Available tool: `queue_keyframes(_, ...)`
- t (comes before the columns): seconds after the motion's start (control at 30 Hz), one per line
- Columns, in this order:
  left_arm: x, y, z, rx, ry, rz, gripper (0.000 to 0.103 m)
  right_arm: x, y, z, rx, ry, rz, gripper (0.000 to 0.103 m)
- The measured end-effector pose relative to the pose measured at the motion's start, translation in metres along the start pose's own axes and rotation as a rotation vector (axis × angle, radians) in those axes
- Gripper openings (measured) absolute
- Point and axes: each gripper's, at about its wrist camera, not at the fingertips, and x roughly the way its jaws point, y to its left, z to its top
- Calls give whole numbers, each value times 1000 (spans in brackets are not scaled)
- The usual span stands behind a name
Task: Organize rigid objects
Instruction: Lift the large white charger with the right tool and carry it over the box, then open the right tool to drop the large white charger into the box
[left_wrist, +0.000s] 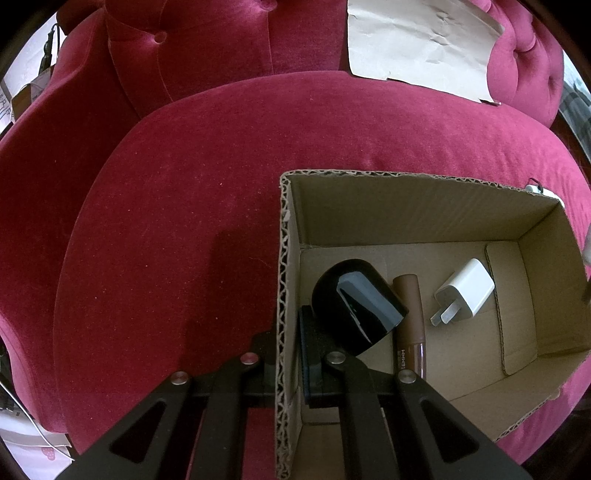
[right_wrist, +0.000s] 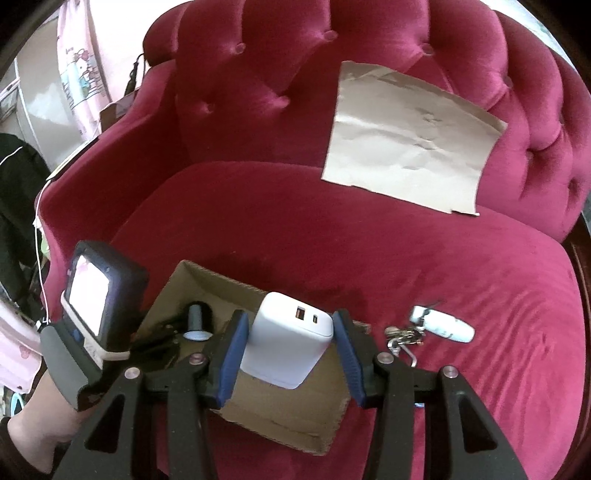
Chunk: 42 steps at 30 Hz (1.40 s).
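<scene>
Right gripper (right_wrist: 288, 347) clamps a white charger (right_wrist: 286, 345) over the cardboard box (right_wrist: 295, 424); left gripper (left_wrist: 286, 354) seemingly pinches the box's wall.

Armchair (left_wrist: 184, 184): red velvet cloth, soft matt nap, buttoned back. Box (left_wrist: 369, 206): brown corrugated cardboard, raw fluted edges, matt. Black cap (left_wrist: 354, 302): glossy smooth plastic. Brown tube (left_wrist: 408, 314): smooth, slight sheen. Plug (left_wrist: 465, 290) and charger (right_wrist: 286, 343): white smooth plastic. Paper sheet (right_wrist: 410, 140): creased, matt. Keys (right_wrist: 402, 338): bare metal.
</scene>
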Motion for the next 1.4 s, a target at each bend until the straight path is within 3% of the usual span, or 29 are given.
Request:
queue_keyframes(1.03,1,1,1,-2,1,-2,6,59,33,-16,-14,157,67,51)
queue_keyframes(1.4,1,1,0,-2,0,-2,6,63,33,-16,-22,163,85,50)
